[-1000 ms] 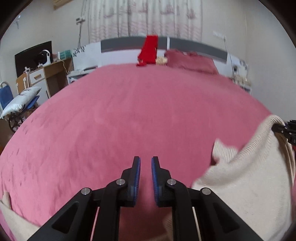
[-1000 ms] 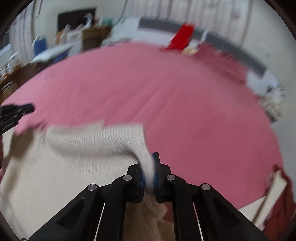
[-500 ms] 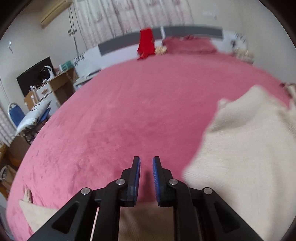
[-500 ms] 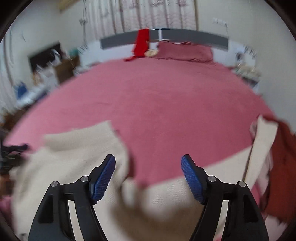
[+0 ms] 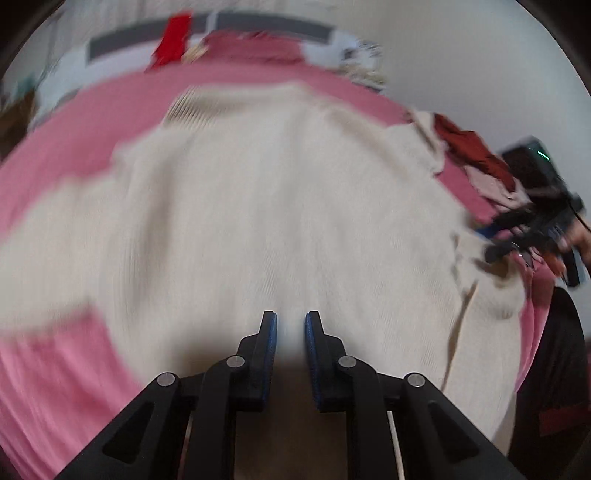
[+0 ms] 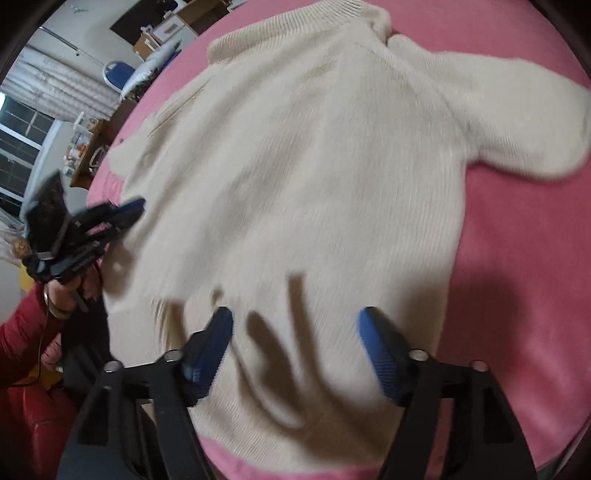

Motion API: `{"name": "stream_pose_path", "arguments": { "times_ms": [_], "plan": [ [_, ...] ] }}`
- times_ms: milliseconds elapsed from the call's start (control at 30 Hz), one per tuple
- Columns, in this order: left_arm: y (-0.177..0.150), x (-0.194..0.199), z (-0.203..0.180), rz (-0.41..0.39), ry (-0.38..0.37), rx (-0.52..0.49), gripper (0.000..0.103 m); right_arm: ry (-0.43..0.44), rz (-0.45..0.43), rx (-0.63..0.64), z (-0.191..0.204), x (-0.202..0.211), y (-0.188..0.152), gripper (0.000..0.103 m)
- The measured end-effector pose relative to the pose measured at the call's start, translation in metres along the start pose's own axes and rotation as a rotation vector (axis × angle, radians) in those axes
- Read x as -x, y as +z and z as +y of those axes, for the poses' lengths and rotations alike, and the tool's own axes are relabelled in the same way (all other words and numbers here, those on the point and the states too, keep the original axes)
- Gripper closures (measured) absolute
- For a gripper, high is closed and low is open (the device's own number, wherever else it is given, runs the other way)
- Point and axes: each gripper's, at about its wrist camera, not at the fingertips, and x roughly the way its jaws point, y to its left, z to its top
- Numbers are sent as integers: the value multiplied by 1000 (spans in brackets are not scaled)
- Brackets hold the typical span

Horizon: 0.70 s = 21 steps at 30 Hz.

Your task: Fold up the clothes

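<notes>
**Both grippers empty over spread cream sweater**

Fingers of the right gripper [image 6: 295,328] stand wide apart, blue pads [image 6: 380,354] clear of the knit, nothing between them; they hang over the hem end of the cream knit sweater [image 6: 314,166]. Left gripper [image 5: 290,332] shows a narrow gap between its pads [image 5: 271,339], nothing clamped, sweater fabric [image 5: 258,203] visible below the gap; contact with the knit cannot be told because of blur.

Sweater lies spread flat on the pink bedspread [image 6: 517,277], ribbed collar [image 6: 280,33] at the far end, one sleeve [image 6: 517,129] stretched out to the side.

No readable writing or brand anywhere.

Right wrist view only: left gripper from outside, at the sweater's side edge, held by a hand [image 6: 70,295] with a red sleeve [image 6: 22,332]; blue chair [image 6: 118,72], window [image 6: 18,147]. Left wrist view only, heavily blurred: headboard [image 5: 258,26], red garment [image 5: 171,40] hanging on it, dark red clothes pile [image 5: 476,155] at the bed edge, right gripper [image 5: 491,242] from outside.
</notes>
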Motion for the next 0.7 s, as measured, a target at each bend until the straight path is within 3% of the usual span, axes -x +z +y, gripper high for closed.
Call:
{"name": "stream_pose_path", "arguments": {
  "times_ms": [67, 133, 167, 267, 333, 467, 567, 600, 633, 700],
  "plan": [
    [-11, 9, 4, -36, -13, 55, 88, -118, 31, 70, 16, -5, -24, 54],
    [-12, 23, 9, -90, -34, 108, 88, -178, 51, 83, 28, 1, -43, 88],
    [-14, 33, 12, -132, -28, 132, 88, -199, 60, 80, 33, 6, -52, 96],
    [-21, 58, 25, -240, 40, 179, 88, -269, 143, 145, 47, 20, -91, 99],
    [-25, 69, 37, -272, 75, 223, 88, -309, 204, 167, 47, 29, -123, 99],
    [-43, 69, 65, -229, 98, 342, 88, -302, 272, 176, 47, 45, -166, 99],
    [-55, 57, 79, -152, 25, 406, 88, -317, 241, 178, 57, 67, -168, 89],
    [-58, 52, 80, -131, -11, 420, 88, -338, 203, 168, 62, 76, -164, 73],
    [-60, 47, 79, -114, -48, 426, 88, -364, 139, 151, 67, 85, -157, 49],
    [-64, 38, 77, -90, -106, 441, 87, -397, -18, 110, 80, 99, -142, 24]
  ]
}}
